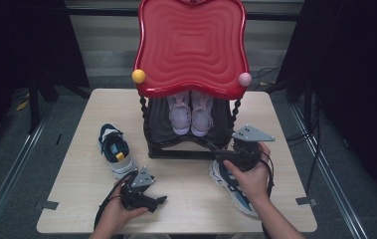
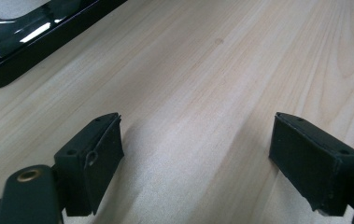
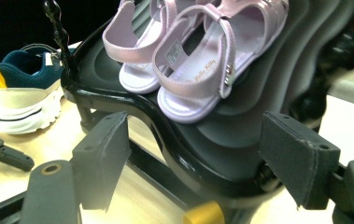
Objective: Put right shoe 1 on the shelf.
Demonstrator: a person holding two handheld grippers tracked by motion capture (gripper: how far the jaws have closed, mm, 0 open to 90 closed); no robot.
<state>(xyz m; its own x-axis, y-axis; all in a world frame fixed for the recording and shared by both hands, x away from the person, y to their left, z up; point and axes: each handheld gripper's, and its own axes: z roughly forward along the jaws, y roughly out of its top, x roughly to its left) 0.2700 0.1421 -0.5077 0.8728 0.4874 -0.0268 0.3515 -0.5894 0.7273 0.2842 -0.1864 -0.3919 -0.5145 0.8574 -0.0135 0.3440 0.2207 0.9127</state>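
A dark blue, white and yellow sneaker (image 1: 115, 151) lies on the wooden table (image 1: 186, 184), left of a two-tier stand. Its mate (image 1: 230, 185) lies at the right, partly under the person's right hand. My right gripper (image 1: 220, 153) hovers over that mate and is open. In the right gripper view its jaws (image 3: 195, 126) stand either side of the stand's black lower shelf (image 3: 202, 140), where two pale pink sandals (image 3: 198, 56) sit. A yellow bit (image 3: 204, 214) shows below the jaws. My left gripper (image 1: 158, 203) rests low near the front edge, open over bare wood (image 2: 193, 140).
The stand's red wavy top tray (image 1: 192, 45) overhangs the sandals (image 1: 191, 113), with a yellow ball (image 1: 138, 76) and a pink ball (image 1: 245, 79) at its corners. The stand's black base (image 2: 20, 42) lies beyond the left gripper. Dark curtains flank the table.
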